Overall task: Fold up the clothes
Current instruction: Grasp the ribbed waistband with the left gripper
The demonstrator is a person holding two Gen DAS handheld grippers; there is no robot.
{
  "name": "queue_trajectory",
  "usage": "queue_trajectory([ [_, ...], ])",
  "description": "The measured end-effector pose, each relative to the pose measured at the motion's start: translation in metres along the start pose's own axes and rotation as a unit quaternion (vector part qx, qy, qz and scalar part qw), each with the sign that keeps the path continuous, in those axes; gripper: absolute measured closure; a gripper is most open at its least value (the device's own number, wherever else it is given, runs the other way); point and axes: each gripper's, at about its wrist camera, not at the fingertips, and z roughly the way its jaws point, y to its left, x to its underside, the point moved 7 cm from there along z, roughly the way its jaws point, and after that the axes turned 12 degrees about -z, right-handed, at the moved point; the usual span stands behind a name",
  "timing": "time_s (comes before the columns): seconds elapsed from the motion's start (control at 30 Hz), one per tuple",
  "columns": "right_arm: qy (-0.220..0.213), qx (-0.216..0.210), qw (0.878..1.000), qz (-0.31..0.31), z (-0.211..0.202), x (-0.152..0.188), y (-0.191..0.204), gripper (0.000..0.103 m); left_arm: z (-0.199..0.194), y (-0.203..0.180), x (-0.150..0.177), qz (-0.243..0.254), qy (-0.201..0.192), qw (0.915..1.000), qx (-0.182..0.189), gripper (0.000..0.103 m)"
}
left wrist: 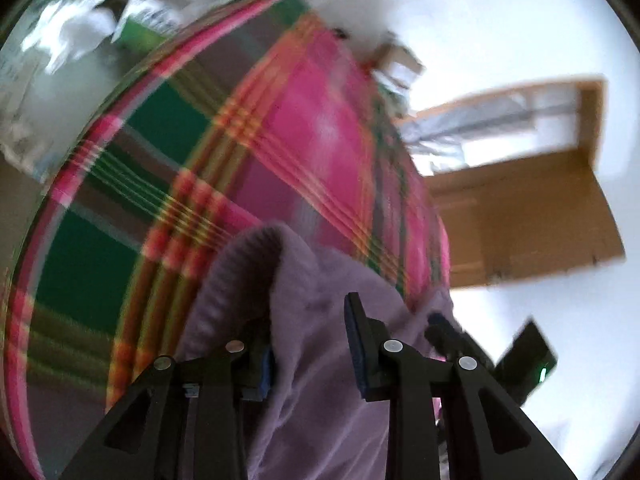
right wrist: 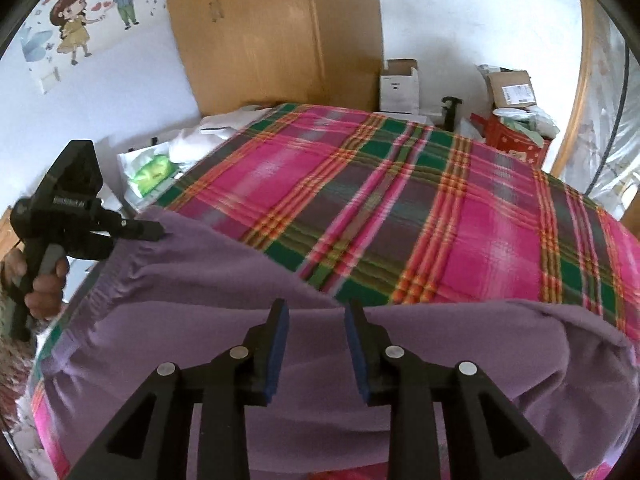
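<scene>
Left hand-held gripper [right wrist: 158, 232] pinching purple garment [right wrist: 248, 280] edge, right hand-held gripper [right wrist: 316, 344] released above it, plaid bedspread [right wrist: 400, 184] beneath

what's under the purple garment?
The purple garment lies on a pink-and-green plaid blanket, which shows around its far edge and left side. Whatever lies beneath its middle is covered. The left gripper pinches its far corner.

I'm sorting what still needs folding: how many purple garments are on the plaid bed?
1: the purple garment lies across the plaid bed's near edge, its left corner in the left claw. Others may be hidden.
</scene>
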Motion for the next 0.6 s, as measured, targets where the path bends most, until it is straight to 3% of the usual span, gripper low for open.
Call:
queue_trajectory([
  [0.2,0.012,0.021,1.000,0.003,0.004,0.004,-0.020,0.073,0.003,-0.009,-0.010,-0.010,-0.022,0.9994,0.025,0.075],
  [0.23,0.014,0.025,1.000,0.003,0.005,0.005,-0.023,0.073,0.001,-0.007,-0.011,-0.018,-0.027,0.9991,0.028,0.082],
  [0.27,0.016,0.030,0.999,0.003,0.005,0.005,-0.025,0.073,-0.001,-0.005,-0.012,-0.025,-0.031,0.9987,0.031,0.097],
  [0.47,0.024,0.050,0.998,-0.009,0.007,0.005,-0.041,0.073,-0.012,-0.001,-0.019,-0.029,-0.081,0.9961,0.017,0.098],
  [0.6,0.031,0.081,0.996,-0.015,0.002,0.008,-0.058,0.073,-0.047,-0.001,-0.029,-0.026,-0.147,0.9883,0.033,0.098],
])
